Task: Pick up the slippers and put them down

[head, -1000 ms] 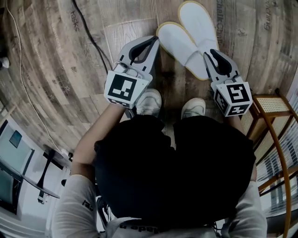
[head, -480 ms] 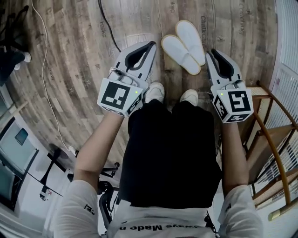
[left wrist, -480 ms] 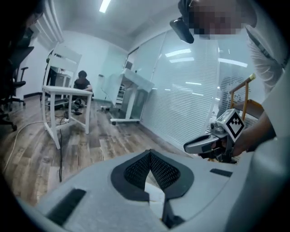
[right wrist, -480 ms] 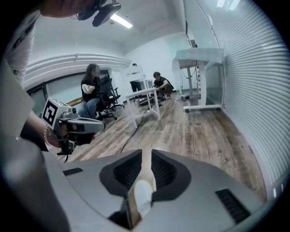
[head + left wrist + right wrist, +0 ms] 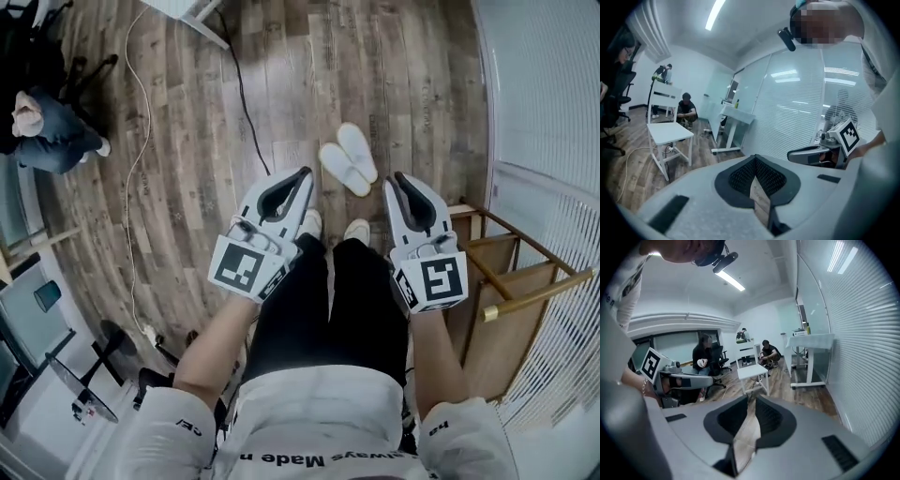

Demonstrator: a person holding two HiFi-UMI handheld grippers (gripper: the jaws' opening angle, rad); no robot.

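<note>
Two white slippers lie side by side on the wooden floor, just ahead of the person's shoes. Both grippers are held high above the floor, well apart from the slippers. My left gripper is empty, its tips meeting. My right gripper is also empty. Its jaws have just been closing with nothing between them, and a narrow slit stays between the pads. The slippers are outside both gripper views.
A wooden rack stands close on the right, against a glass wall with blinds. A black cable and a white cable run over the floor. A person crouches at the far left. A white chair and a desk stand further off.
The person has stood up: the floor and slippers look much smaller and farther. Both grippers have risen away from the slippers, which stay on the floor.
</note>
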